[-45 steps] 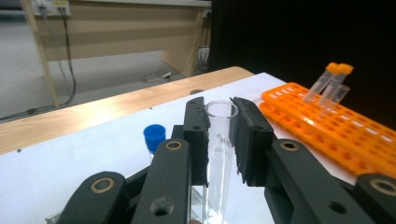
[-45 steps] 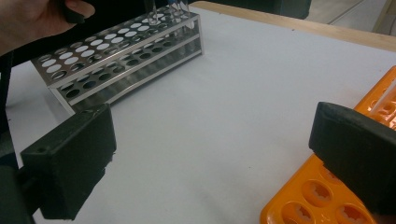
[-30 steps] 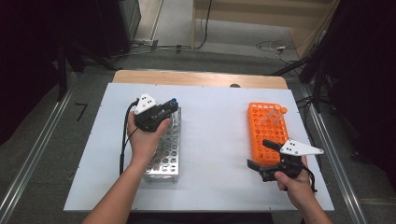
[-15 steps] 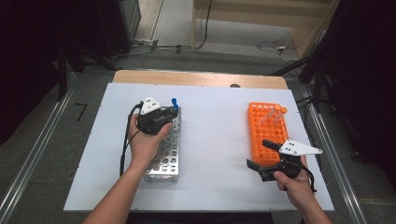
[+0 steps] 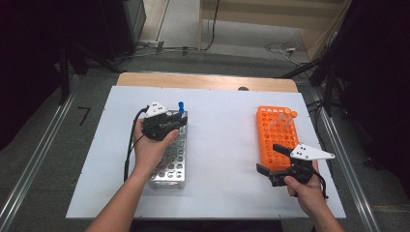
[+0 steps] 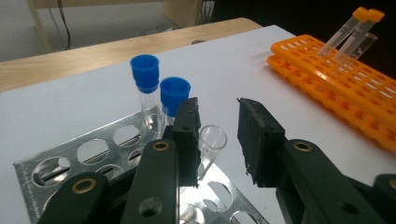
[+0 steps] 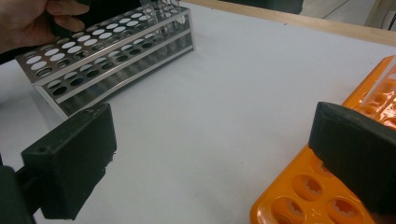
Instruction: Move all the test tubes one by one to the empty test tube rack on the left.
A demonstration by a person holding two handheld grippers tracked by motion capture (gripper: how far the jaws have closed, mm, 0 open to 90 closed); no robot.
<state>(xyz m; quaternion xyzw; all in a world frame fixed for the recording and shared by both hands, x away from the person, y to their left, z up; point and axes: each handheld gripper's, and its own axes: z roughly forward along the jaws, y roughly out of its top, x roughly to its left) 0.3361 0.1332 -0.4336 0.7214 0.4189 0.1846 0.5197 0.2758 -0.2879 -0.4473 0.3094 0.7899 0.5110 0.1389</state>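
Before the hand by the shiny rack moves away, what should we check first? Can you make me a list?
1. Left gripper has just been opening, pads off the clear tube: ok.
2. Clear tube sits in a hole of the metal rack: ok.
3. Clear tube seated fully down: cannot tell.
4. Two blue-capped tubes standing upright behind it: ok.
5. Right gripper open, holding nothing: ok.
6. Orange rack has tubes: ok.

High view looks down overhead; both tongs cameras sit close, sharing the steel rack

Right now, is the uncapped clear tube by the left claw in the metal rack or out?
In. The uncapped clear plastic tube stands upright in a hole of the perforated steel rack, between the left claw's parted jaws, which have just been opening.
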